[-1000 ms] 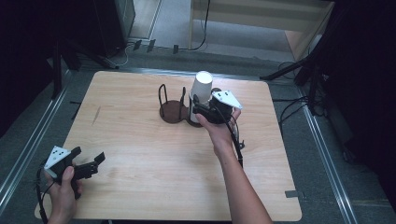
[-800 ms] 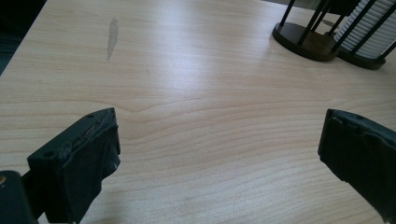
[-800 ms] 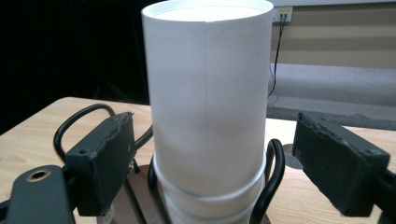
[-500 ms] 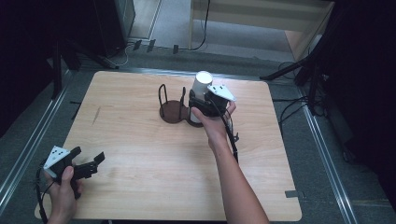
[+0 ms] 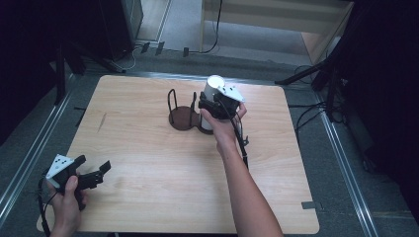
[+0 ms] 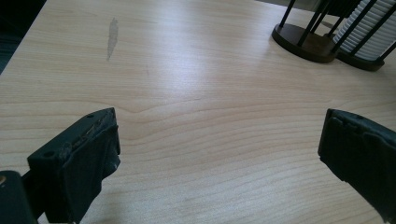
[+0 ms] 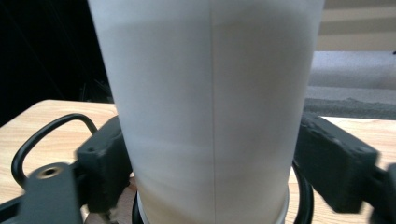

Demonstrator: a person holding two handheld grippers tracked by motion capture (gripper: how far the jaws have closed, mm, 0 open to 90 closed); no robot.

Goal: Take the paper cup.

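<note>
Place: a lab or test room set up for recording.
Table: a bare light-wood table (image 5: 148,197) standing alone.
Floor: grey carpet (image 5: 346,187) with metal rails (image 5: 29,163) alongside.
Cables: loose black cables (image 5: 212,34) trailing across the floor.
Surroundings: dark stands and equipment around the edges.

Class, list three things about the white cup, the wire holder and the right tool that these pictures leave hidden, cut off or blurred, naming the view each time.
1. High view: the right tool and hand cover the lower white cup.
2. Right gripper view: the cup's rim is cut off by the top edge; its foot by the bottom edge.
3. Right gripper view: the cup hides most of the wire holder; whether the blurred pads press it is unclear.
</note>
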